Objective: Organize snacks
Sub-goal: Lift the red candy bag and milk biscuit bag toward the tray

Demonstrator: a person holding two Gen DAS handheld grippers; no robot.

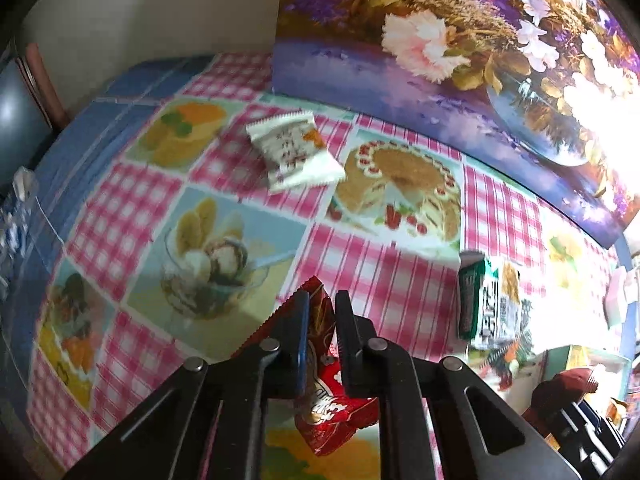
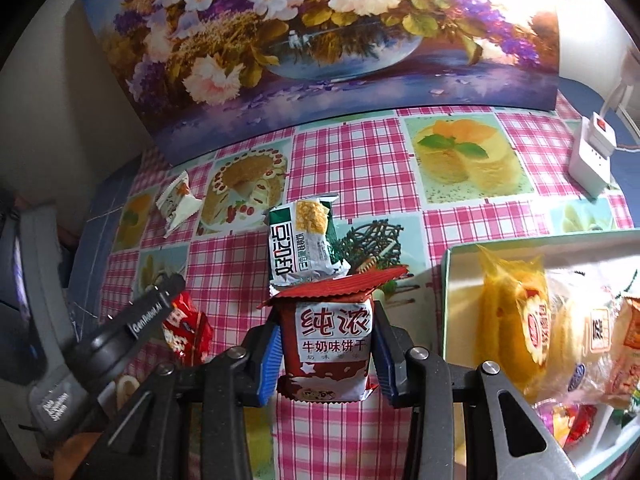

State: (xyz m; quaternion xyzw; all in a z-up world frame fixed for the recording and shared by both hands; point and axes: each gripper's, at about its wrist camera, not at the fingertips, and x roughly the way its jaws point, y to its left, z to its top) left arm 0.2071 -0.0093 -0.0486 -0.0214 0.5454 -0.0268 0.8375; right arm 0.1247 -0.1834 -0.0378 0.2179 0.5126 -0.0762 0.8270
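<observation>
**Both grippers carrying red snack packets**

Here, going left to right over the pink checked dessert-print tablecloth point(image 2: 360, 160): a small white crinkled snack packet point(image 2: 176, 200) lies alone near the far left, below the flower painting point(image 2: 304, 32). The left gripper point(image 1: 322, 312) has its jaws pinched tight on a shiny red foil snack packet point(image 1: 336, 412). A green-and-white biscuit packet point(image 2: 300, 244) lies mid-table. Just in front of it, the right gripper point(image 2: 326, 344) stands partly open, its blue pads pressed against both sides of a dark red milk-biscuit packet point(image 2: 326, 344). To the right sits a pale green tray point(image 2: 450, 280) holding wrapped snacks, a white power strip point(image 2: 590, 160) beyond it.
</observation>
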